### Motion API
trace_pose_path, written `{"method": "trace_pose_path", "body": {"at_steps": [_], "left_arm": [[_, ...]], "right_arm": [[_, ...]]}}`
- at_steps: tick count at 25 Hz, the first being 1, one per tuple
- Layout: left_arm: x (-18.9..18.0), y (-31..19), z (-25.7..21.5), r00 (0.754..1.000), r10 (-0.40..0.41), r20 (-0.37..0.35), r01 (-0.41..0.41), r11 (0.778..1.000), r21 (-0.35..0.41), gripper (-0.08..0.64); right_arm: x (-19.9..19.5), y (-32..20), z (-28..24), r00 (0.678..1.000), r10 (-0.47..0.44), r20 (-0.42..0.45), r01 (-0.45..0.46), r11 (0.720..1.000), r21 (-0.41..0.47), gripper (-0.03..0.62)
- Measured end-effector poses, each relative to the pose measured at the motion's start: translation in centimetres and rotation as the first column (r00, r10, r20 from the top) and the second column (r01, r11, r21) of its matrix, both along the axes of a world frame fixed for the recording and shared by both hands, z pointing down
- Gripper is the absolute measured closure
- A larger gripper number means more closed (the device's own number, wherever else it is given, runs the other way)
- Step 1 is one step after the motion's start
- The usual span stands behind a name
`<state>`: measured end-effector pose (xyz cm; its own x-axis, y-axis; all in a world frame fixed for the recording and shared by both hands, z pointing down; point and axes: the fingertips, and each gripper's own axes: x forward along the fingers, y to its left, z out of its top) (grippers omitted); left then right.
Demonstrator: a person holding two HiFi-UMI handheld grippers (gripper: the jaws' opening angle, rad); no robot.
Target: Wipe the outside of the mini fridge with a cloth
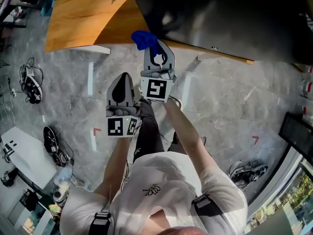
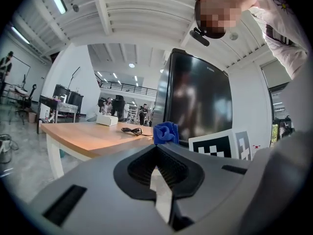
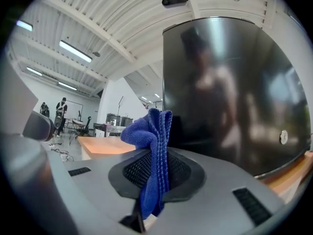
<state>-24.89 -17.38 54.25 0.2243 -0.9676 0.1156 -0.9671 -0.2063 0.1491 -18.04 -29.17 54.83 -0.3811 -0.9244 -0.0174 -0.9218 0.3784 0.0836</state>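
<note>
On the wooden tabletop (image 1: 93, 13), the black mini fridge (image 1: 230, 18) is seen standing. Just before its dark front, a blue cloth (image 3: 152, 146) is clamped between the closed jaws of the right hand-held gripper (image 3: 155, 180); whether fridge and cloth touch cannot be told. The left hand-held gripper (image 2: 159, 180) is held further back, its jaws drawn together with nothing between them.

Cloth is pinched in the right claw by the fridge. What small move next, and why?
Probably ease the right claw forward until the cloth meets the fridge front. The cloth is clamped and bunched beyond the claw, the fridge stands just ahead, seemingly untouched.
</note>
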Motion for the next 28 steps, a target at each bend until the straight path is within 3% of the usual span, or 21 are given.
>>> {"method": "trace_pose_path", "body": {"at_steps": [6,14,28], "left_arm": [[-1.9,0.6,0.5,0.999,-0.032,-0.002,0.032,0.999,-0.007,0.555],[0.9,0.9,1.4,1.0,-0.005,-0.023,0.005,1.0,-0.023,0.555],[10.8,-0.9,0.5,0.991,0.136,-0.013,-0.136,0.991,-0.01,0.555]], "right_arm": [[-0.4,-0.5,0.1,0.998,0.002,-0.061,0.001,0.999,0.037,0.531],[1.8,0.1,0.5,0.995,-0.001,-0.1,0.005,0.999,0.04,0.531],[14.8,1.4,0.3,0.984,0.145,-0.102,-0.142,0.989,0.034,0.531]]}}
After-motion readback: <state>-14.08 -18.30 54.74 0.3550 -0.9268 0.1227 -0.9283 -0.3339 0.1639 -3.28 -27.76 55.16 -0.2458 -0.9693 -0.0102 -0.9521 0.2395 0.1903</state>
